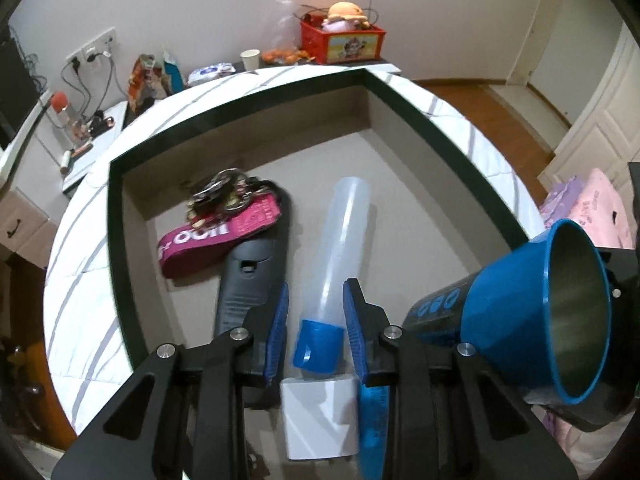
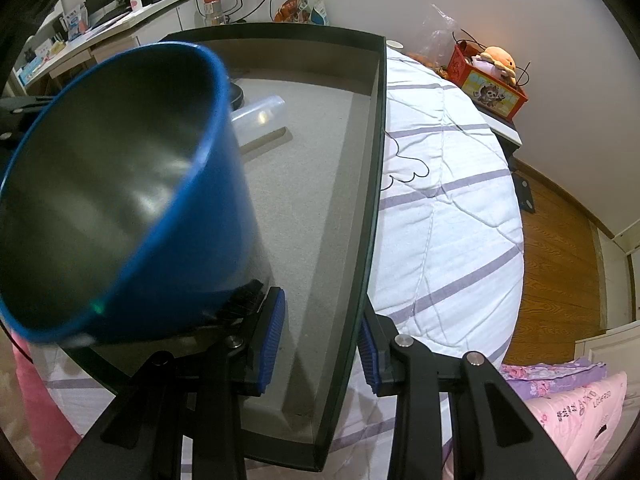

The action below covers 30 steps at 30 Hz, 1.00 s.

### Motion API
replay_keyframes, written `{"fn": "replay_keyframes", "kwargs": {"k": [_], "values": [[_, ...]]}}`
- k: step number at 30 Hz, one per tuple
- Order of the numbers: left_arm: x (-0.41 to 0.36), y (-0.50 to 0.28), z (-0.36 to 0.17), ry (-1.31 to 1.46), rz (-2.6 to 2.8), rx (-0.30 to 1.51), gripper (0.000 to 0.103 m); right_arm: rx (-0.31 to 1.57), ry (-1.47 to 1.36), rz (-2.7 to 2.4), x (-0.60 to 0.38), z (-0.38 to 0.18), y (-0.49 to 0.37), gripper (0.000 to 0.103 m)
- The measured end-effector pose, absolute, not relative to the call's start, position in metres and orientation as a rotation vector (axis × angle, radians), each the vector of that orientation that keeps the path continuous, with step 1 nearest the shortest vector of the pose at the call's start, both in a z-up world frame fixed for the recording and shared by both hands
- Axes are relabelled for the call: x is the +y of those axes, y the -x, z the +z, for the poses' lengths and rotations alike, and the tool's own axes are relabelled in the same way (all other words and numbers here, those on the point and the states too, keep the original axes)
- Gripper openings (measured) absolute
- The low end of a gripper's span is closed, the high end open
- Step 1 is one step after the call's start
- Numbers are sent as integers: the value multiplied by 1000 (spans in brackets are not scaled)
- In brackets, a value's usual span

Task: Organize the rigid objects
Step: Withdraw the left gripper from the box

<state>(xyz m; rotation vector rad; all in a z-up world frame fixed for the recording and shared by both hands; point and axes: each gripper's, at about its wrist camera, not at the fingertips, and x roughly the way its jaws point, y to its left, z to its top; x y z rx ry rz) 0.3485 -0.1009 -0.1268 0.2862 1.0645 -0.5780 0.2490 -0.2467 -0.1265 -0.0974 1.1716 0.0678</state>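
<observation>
four items already lie in the grey-floored tray (image 1: 452,152) on the bed; by my reading you're past halfway. the blue cup (image 2: 224,220), steel-lined and tilted at the tray's near corner, looks like what's left. it sits beside your right gripper (image 2: 320,332), whose jaws are released with nothing between them. next down: clear tube (image 1: 344,232), black remote (image 1: 248,280), keys (image 1: 224,200). your left gripper (image 1: 316,312) gapes around the tube's blue cap

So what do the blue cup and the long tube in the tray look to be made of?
The blue cup looks like metal: a brushed grey inside with soft reflections and a glossy blue coat outside. The long tube looks like frosted translucent plastic, since the tray floor shows faintly through it; its blue cap looks like opaque plastic.
</observation>
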Motion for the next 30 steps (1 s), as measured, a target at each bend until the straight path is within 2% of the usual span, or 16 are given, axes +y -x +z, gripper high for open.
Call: {"fn": "replay_keyframes", "kwargs": {"k": [2, 3, 4, 6, 9, 12, 16, 25, 30], "values": [[-89, -346, -122, -242, -575, 1060, 33, 1171, 97, 66, -247, -126, -248, 36], [-81, -342, -118, -220, -577, 1050, 42, 1171, 96, 66, -247, -126, -248, 36], [-75, -339, -114, -209, -567, 1038, 55, 1170, 96, 66, -247, -126, -248, 36], [-61, -330, -104, -195, -542, 995, 71, 1170, 95, 65, -247, -126, -248, 36], [-42, -315, -92, -174, -486, 947, 77, 1171, 96, 64, -247, -126, -248, 36], [-24, -297, -85, -174, -386, 891, 88, 1170, 96, 64, -247, -126, -248, 36], [-6, -281, -88, -196, -274, 878, 95, 1169, 93, 63, -247, -126, -248, 36], [6, -266, -120, -126, -235, 965, 96, 1171, 96, 54, -246, -125, -249, 36], [8, -246, -119, -60, -195, 912, 97, 1170, 96, 53, -246, -125, -249, 36]]}}
